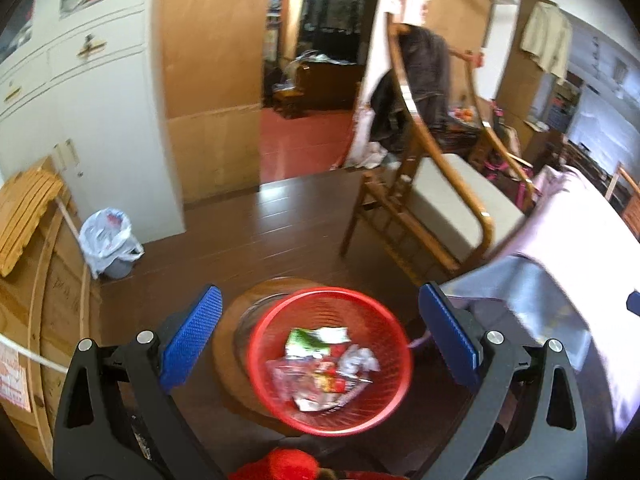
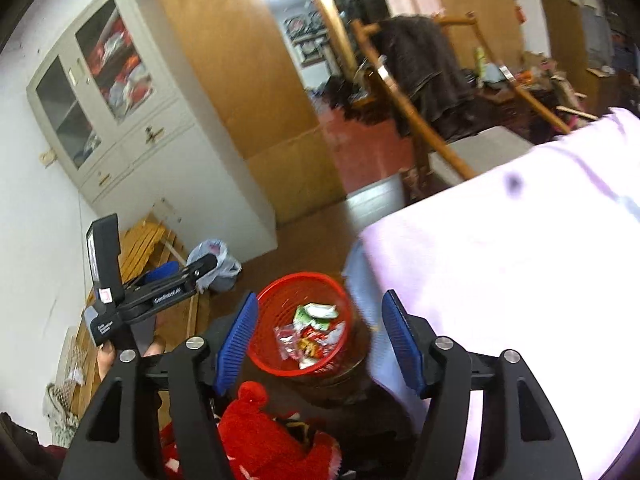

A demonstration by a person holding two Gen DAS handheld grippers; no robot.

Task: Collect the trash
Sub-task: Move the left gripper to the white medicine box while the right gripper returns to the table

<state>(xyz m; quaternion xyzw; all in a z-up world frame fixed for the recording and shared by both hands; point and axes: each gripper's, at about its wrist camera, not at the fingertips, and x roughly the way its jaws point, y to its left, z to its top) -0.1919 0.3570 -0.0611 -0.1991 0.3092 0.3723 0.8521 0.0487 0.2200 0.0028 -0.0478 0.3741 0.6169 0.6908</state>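
A red mesh basket (image 1: pixel 280 320) stands on a round wooden stool (image 1: pixel 226 344) and holds crumpled wrappers (image 1: pixel 324 364), green, white and red. My left gripper (image 1: pixel 320 300) hovers above it, open, its blue pads (image 1: pixel 192 332) wide apart with nothing between them. In the right wrist view the same basket (image 2: pixel 272 312) with its wrappers (image 2: pixel 312 332) lies just beyond my right gripper (image 2: pixel 320 300), which is also open and holds nothing. The left gripper (image 2: pixel 176 276) shows at the left of that view, above the floor.
A table under a pale pink cloth (image 1: pixel 580 240) (image 2: pixel 520 260) stands close on the right. A wooden chair (image 1: pixel 432 200) is beyond the stool. A small bin lined with a white bag (image 1: pixel 108 240) (image 2: pixel 214 264) sits by the cabinet (image 2: pixel 120 120). A red woolly garment (image 2: pixel 260 432) lies below.
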